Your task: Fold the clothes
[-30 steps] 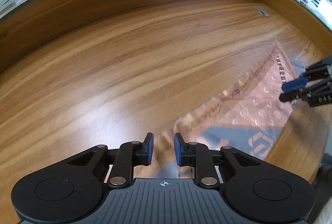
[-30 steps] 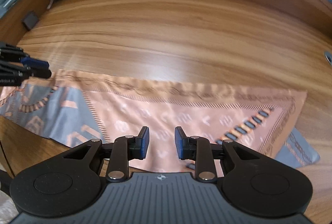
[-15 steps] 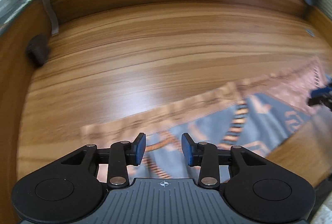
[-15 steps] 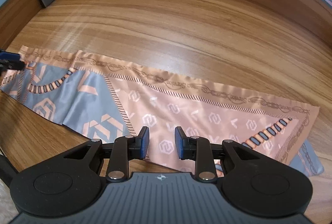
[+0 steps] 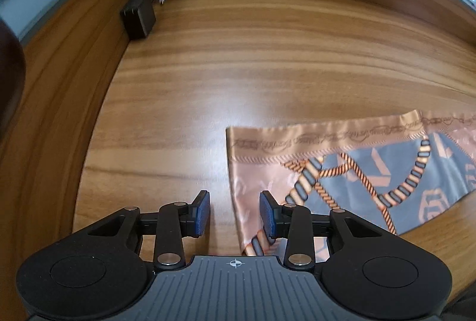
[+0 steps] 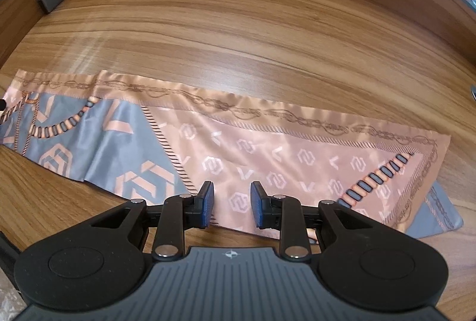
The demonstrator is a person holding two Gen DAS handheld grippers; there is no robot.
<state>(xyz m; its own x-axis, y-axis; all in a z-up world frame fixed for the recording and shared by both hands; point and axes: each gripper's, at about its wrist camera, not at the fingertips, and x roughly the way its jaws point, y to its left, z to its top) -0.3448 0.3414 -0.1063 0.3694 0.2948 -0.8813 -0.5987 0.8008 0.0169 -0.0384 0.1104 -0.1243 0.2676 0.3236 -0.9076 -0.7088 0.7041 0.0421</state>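
**Fingers parted over a slick scarf, nothing gripped yet**

Fingers first, from the left: my left gripper [image 5: 235,212] hangs over the scarf's [image 6: 267,154] left end, its fingers moderately apart with nothing pinched; the short edge of the cloth runs up through the gap, the left pad over bare table [image 5: 267,59], the right pad over the fabric. My right gripper [image 6: 232,203] hangs at the near long edge around the middle of the strip, fingers also moderately apart and empty; patterned peach cloth shows between them.

The scarf lies flat as a long folded band across the wooden table, close to its near edge; grey chain-print panel on the left, peach monogram panel on the right, and a grey underlayer peeking out at the far right corner [image 6: 443,214].

My judgement on handling: it looks thin, satiny and very light; it should drape limply, hold no shape of its own, and slide easily on this glossy wood and between its own layers. It is not breakable, but a careless drag would likely skew the stacked layers or drag the whole band.

Where I would take hold: at the hemmed corners of the short ends, pinching every layer together; on the left, the near-left corner under my fingers; on the right, the far end corner, catching the grey underlayer too; lifting rather than dragging.
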